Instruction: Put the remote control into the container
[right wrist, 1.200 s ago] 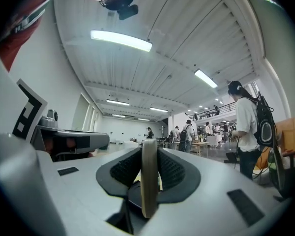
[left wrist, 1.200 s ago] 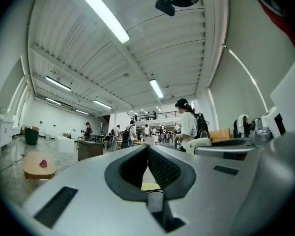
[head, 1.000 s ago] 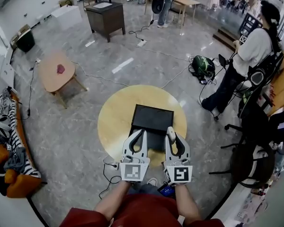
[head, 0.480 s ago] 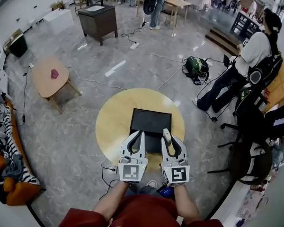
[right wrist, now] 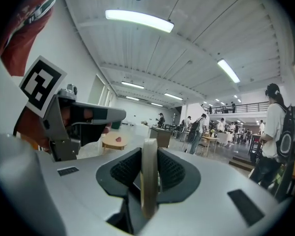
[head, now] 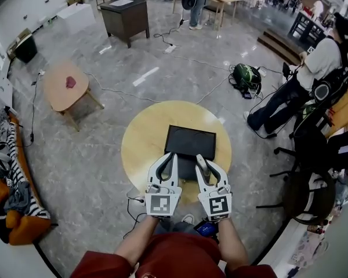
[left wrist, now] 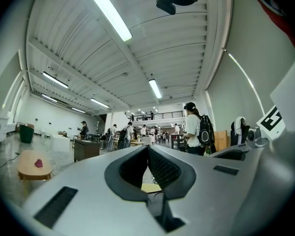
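Observation:
A black open container [head: 191, 133] sits on the round yellow table [head: 142, 141] in the head view. My right gripper [head: 203, 165] hovers over the container's near edge, shut on a slim grey-beige remote control [head: 200, 164]. In the right gripper view the remote control [right wrist: 148, 181] stands edge-on between the ribbed pads of my right gripper [right wrist: 148, 167]. My left gripper [head: 171, 157] is beside it at the left, also over the container's near edge, its jaws together with nothing in them. The left gripper view shows my left gripper [left wrist: 147, 168] with pads meeting.
A small wooden side table [head: 66, 88] with a pink item stands far left. A dark cabinet [head: 124, 16] is at the back. A person [head: 313, 80] stands at the right by a green bag [head: 246, 77] and office chairs [head: 319, 149]. Cables cross the floor.
My right gripper has dipped and rolled a little with the remote control in it, drawing closer to the left gripper. The left gripper has shifted slightly forward.

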`<state>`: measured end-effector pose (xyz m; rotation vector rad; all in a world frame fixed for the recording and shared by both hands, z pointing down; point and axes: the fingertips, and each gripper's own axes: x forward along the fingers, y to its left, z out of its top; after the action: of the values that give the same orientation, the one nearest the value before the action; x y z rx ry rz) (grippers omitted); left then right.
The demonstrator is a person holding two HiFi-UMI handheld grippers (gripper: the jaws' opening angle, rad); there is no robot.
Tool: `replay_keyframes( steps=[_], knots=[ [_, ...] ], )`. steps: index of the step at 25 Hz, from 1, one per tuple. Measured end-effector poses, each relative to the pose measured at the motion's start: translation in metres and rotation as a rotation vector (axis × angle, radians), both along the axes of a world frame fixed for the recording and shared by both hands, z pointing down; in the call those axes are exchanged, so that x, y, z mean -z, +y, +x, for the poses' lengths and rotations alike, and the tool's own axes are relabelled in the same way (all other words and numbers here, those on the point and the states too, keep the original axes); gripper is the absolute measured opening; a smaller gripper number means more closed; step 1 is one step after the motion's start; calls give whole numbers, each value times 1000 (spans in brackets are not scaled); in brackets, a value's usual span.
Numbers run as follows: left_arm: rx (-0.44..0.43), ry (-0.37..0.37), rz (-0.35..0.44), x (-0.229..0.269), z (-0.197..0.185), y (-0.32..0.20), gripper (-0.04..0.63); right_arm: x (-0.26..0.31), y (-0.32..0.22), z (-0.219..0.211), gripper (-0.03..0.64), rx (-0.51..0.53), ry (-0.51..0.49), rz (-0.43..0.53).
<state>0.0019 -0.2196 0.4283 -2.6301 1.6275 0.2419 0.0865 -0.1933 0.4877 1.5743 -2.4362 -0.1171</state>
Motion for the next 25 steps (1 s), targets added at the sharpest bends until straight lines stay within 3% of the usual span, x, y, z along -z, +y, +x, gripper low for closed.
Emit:
replay_keyframes(
  steps=[13, 25],
  knots=[
    [12, 2, 4, 2, -10, -3, 16, -53, -12, -25, 115, 125, 204, -149],
    [14, -9, 5, -2, -13, -9, 15, -97, -30, -31, 115, 186, 283, -300]
  ],
)
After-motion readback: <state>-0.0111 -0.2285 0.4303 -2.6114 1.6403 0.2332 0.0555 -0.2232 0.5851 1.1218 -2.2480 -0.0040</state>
